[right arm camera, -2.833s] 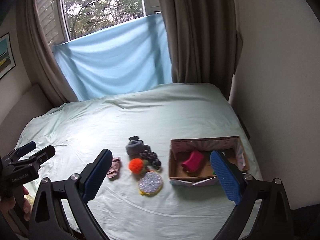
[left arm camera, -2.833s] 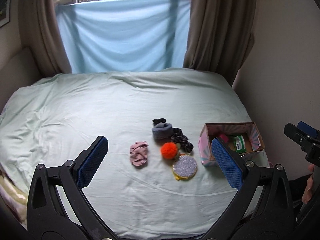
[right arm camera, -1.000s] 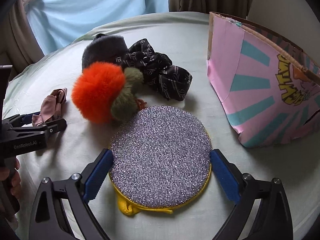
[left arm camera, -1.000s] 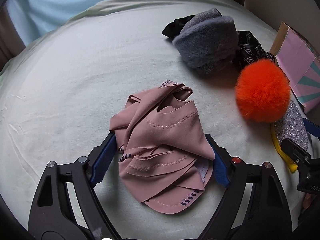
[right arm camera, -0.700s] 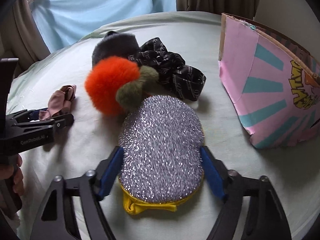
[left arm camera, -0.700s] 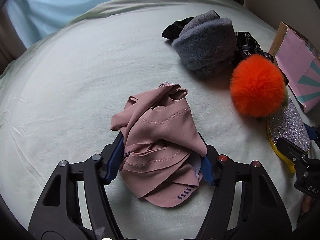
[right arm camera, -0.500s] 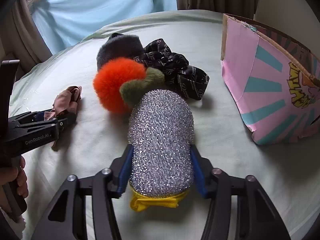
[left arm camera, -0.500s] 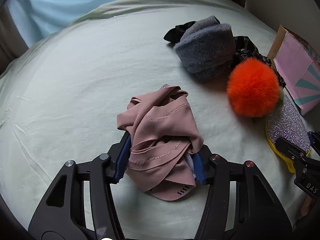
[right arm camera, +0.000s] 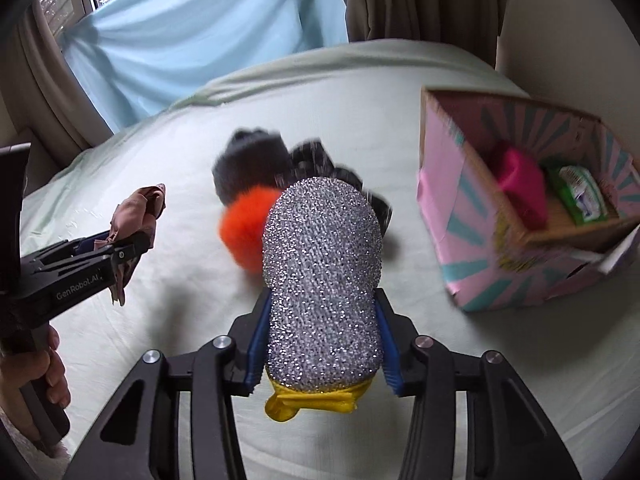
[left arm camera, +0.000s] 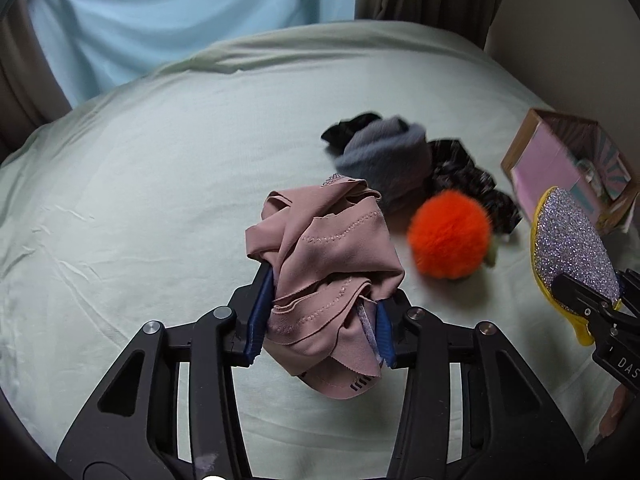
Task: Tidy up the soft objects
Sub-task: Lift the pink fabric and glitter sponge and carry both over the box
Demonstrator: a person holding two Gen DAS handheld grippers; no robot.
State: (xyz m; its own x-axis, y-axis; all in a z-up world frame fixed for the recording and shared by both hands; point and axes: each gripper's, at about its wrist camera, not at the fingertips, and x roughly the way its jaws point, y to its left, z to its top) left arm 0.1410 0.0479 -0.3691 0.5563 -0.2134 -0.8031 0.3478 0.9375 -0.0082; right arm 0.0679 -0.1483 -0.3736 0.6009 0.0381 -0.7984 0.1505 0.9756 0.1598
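My left gripper is shut on a crumpled pink cloth and holds it above the bed; it also shows in the right wrist view. My right gripper is shut on a silver glitter pad with yellow backing, squeezed into a curve and lifted; it also shows in the left wrist view. An orange pom-pom, a grey fuzzy item and a black scrunchie lie on the bed. The pink cardboard box stands at the right.
The box holds a magenta item and a green packet. The bed has a pale green sheet. A blue cloth hangs across the window behind, with brown curtains and a wall at the right.
Both grippers closed on their objects and lifted them off the bed: the left on the pink cloth, the right on the glitter pad, which bent into a curve.
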